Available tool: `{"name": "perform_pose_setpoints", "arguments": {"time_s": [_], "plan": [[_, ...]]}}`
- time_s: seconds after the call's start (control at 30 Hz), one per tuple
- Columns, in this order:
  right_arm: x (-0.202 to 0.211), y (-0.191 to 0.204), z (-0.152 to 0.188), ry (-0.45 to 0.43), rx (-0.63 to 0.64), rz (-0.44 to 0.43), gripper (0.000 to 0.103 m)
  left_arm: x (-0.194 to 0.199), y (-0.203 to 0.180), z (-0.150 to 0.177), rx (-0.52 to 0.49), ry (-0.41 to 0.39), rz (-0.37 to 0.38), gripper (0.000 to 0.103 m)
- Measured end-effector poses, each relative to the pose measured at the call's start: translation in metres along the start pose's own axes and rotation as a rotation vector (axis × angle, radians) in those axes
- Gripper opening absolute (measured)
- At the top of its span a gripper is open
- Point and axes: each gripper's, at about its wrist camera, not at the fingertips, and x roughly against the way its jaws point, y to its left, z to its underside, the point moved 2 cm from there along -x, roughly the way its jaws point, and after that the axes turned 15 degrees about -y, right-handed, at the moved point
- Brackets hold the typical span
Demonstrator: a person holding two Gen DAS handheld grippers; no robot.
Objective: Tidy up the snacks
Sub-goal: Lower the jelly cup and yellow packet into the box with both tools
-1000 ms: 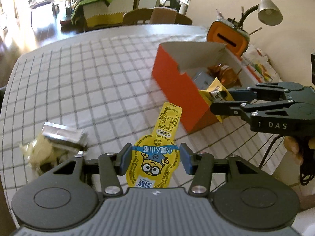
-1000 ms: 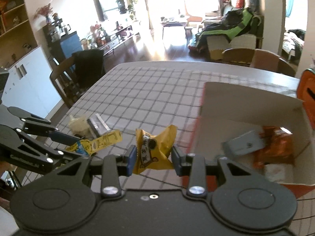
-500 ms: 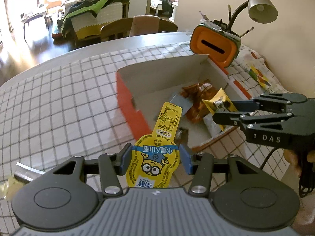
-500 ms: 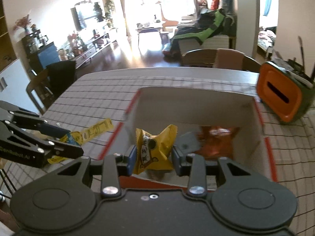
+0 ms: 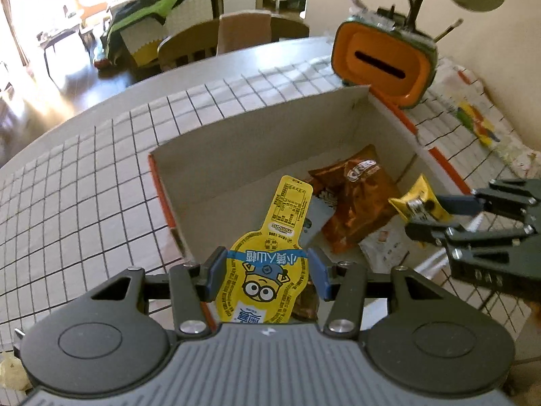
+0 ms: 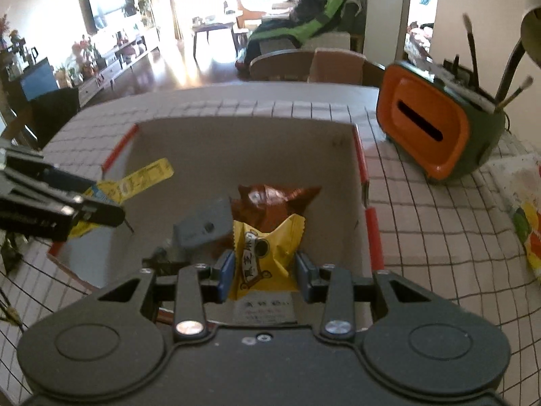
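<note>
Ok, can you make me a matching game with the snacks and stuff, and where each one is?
Things:
1. Minion snack
2. small yellow packet
3. brown Oreo bag
4. orange holder

Places:
A. lying in the box
B. in the right claw
C. on the checked cloth beyond the box
D. in the left claw

Pairs: 1-D, 2-B, 3-A, 4-C

Box (image 5: 257,135) open-topped, free floor by left wall; wrappers (image 5: 355,203) piled centre/right.
</note>
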Motion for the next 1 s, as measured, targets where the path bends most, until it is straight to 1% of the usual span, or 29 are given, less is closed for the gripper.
{"name": "perform_pose_setpoints", "arguments": {"time_s": [0.23,0.5,0.63,0.77,0.87,0.9,1.0], "plan": [[-0.011,-0.003,0.008,0.073,0.034,-0.018,0.037,-0.034,-0.009,0.001,-0.021,0.090,-0.015,0.051],[-0.022,-0.008,0.011,0.113,0.010,-0.035,0.038,-0.053,-0.016,0.009,-0.021,0.171,-0.021,0.051],[-0.021,-0.012,0.011,0.118,-0.011,-0.049,0.038,-0.054,-0.020,0.011,-0.025,0.174,-0.018,0.052],[-0.020,-0.013,0.012,0.119,-0.019,-0.050,0.041,-0.051,-0.022,0.013,-0.030,0.163,-0.020,0.052],[-0.017,-0.014,0.011,0.112,-0.030,-0.055,0.043,-0.045,-0.023,0.013,-0.037,0.145,-0.013,0.053],[-0.016,-0.014,0.011,0.111,-0.034,-0.058,0.043,-0.042,-0.023,0.013,-0.034,0.139,-0.010,0.055],[-0.013,-0.014,0.010,0.109,-0.041,-0.067,0.045,-0.033,-0.022,0.011,-0.022,0.115,-0.001,0.056]]}}
